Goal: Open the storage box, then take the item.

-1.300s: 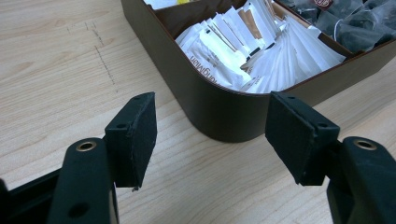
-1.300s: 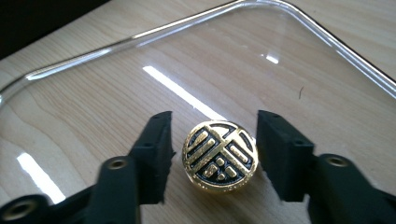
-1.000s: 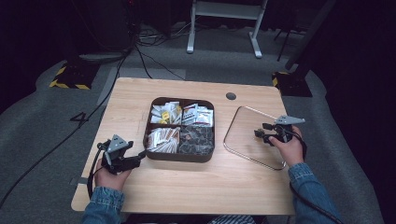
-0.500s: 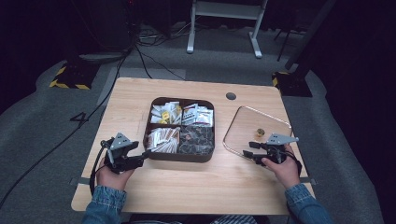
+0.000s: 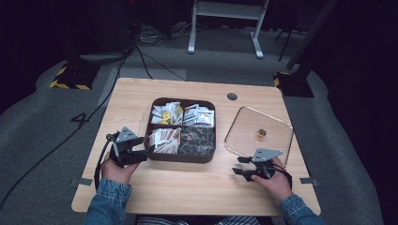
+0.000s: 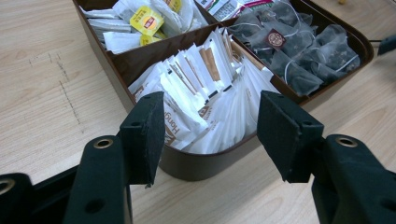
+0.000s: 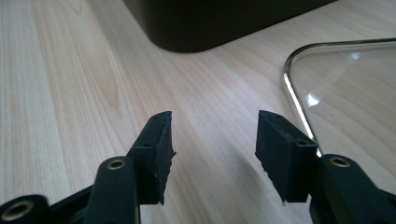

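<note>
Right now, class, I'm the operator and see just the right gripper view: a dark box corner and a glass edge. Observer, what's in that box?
Observer: It's a brown tray with four compartments. White sachets fill the near-left one.
Operator: Is that glass edge a lid?
Observer: Yes, a clear lid with a small knob. It lies flat on the table, to the right of the tray in the high view.
Operator: Where's the other claw?
Observer: The left claw is at the tray's near-left corner. Its jaws have just been closing but stand apart, with nothing gripped between them.
</note>
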`<state>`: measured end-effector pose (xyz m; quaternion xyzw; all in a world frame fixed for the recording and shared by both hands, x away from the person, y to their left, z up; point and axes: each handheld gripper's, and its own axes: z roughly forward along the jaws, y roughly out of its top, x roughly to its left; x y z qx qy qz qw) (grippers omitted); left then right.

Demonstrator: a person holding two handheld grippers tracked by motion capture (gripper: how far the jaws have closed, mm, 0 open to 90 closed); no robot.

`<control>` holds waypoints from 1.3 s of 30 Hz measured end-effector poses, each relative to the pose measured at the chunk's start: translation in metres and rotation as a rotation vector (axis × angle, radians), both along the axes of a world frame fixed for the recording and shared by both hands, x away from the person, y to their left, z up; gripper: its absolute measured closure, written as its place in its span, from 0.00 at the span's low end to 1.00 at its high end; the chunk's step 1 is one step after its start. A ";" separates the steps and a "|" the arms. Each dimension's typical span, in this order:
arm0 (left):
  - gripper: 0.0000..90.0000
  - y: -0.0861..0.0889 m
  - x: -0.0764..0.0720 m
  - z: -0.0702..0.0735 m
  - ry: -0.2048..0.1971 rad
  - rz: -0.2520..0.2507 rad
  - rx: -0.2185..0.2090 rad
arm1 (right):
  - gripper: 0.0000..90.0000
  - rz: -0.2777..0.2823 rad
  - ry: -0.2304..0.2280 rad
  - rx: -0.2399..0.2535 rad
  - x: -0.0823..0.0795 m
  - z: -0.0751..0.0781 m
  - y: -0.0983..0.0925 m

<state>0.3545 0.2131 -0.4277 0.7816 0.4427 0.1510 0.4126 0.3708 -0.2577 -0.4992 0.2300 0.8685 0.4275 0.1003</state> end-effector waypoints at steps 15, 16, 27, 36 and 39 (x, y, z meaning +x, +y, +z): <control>0.48 0.002 0.014 0.002 0.025 0.041 0.002 | 0.48 0.006 0.009 -0.047 -0.003 -0.005 0.005; 0.48 0.000 0.015 0.003 0.028 0.042 0.003 | 0.48 0.006 0.009 -0.047 -0.003 -0.005 0.005; 0.54 -0.023 0.034 -0.001 0.051 0.044 0.109 | 0.48 0.005 0.004 -0.049 -0.003 -0.005 0.005; 0.67 -0.027 0.051 -0.013 0.132 0.075 0.161 | 0.48 0.005 0.005 -0.049 -0.003 -0.005 0.005; 0.70 -0.028 0.054 -0.014 0.144 0.073 0.158 | 0.48 0.005 0.005 -0.049 -0.003 -0.005 0.005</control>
